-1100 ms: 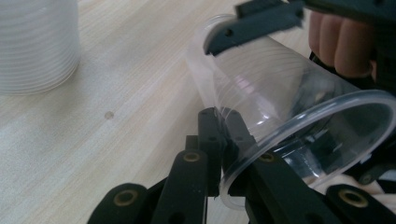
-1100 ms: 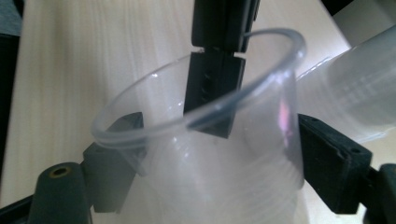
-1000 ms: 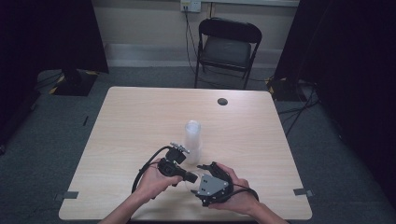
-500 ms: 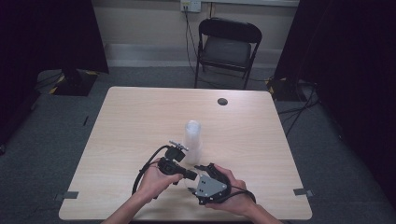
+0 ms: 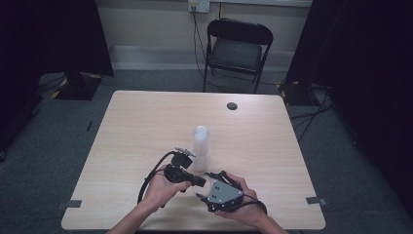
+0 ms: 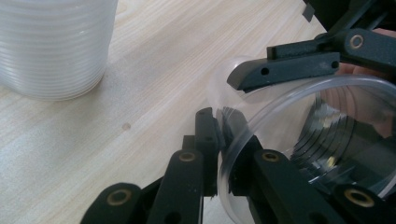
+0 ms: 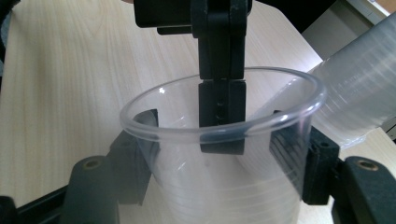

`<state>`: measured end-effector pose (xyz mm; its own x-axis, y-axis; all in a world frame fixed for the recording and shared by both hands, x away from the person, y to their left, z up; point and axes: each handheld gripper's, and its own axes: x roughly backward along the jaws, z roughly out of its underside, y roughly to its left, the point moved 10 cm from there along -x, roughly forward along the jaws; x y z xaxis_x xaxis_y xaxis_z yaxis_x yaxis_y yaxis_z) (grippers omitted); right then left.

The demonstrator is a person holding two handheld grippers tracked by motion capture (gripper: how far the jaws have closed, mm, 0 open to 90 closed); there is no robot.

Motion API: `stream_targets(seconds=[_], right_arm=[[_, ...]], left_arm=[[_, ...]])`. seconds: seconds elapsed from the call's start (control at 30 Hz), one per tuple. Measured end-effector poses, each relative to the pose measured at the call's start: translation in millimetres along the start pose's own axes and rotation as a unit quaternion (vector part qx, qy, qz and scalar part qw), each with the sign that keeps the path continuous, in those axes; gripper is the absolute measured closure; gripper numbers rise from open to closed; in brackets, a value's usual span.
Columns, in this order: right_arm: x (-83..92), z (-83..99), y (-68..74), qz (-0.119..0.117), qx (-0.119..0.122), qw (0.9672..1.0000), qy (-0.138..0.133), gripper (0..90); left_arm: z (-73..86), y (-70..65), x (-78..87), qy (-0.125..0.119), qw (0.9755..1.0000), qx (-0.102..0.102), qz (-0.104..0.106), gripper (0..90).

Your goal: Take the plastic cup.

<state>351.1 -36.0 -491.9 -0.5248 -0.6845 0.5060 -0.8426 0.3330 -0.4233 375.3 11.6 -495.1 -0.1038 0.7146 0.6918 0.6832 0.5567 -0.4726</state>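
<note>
Left gripper: jaws pinched on the rim of a clear plastic cup.
Right gripper: jaws have just been closing around the cup's sides, which sit between them.
Cup position: held between both hands, at six o'clock from the cup stack.
Advice: squeeze gently; thin walls likely buckle.

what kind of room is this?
Probably a recording lab or test room, not a home. One bare wooden table on grey carpet, black curtains on both sides, a lone folding chair against the wall, and cables running to a wall socket.
</note>
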Motion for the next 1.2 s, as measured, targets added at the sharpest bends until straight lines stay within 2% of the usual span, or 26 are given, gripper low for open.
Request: stream_targets(seconds=[0.23,0.4,0.53,0.6,0.63,0.67,0.8,0.93,1.03,1.1,1.13,1.2], right_arm=[[-0.6,2.2,-1.7,-0.01,-0.031,0.9995,-0.001,33.8],[-1.5,2.4,-4.0,-0.015,-0.049,0.9987,-0.003,34.1],[-3.6,3.3,-6.4,-0.019,-0.063,0.9978,-0.002,34.4],[-4.8,4.1,-7.0,-0.021,-0.067,0.9976,-0.001,34.3],[-4.9,4.3,-7.0,-0.023,-0.068,0.9974,-0.001,34.4],[-4.8,4.2,-6.9,-0.024,-0.072,0.9971,-0.001,34.3],[-2.5,4.8,-8.1,-0.029,-0.093,0.9952,-0.005,34.6],[-0.1,9.9,-11.9,-0.029,-0.119,0.9925,-0.003,34.9],[1.4,13.5,-16.4,-0.025,-0.132,0.9909,-0.003,35.0],[1.4,15.3,-18.9,-0.024,-0.14,0.9899,-0.002,35.1],[1.1,16.4,-19.9,-0.024,-0.141,0.9897,0.0,35.2],[0.1,18.5,-22.6,-0.019,-0.145,0.9892,0.005,35.3]], left_arm=[[-0.1,-0.5,1.3,-0.008,1.0,-0.003,0.002,81.8],[-1.9,0.3,2.5,-0.021,0.9996,-0.018,0.006,74.4],[-5.1,0.8,6.1,-0.036,0.999,-0.025,0.002,69.2],[-6.2,1.9,8.1,-0.043,0.9985,-0.033,-0.01,65.2],[-7.1,1.1,8.7,-0.048,0.9983,-0.031,-0.007,65.3],[-7.4,0.5,9.6,-0.05,0.9982,-0.033,-0.003,65.3],[-9.2,-0.6,12.2,-0.063,0.997,-0.041,-0.014,60.4],[-12.6,-2.0,16.3,-0.086,0.9941,-0.055,-0.036,52.9],[-15.5,-1.4,19.4,-0.099,0.9923,-0.063,-0.041,48.3],[-18.1,1.3,21.6,-0.11,0.9904,-0.067,-0.048,45.8],[-20.2,2.9,22.5,-0.122,0.9886,-0.067,-0.057,44.2],[-20.4,6.4,23.3,-0.126,0.9867,-0.074,-0.071,42.0]])
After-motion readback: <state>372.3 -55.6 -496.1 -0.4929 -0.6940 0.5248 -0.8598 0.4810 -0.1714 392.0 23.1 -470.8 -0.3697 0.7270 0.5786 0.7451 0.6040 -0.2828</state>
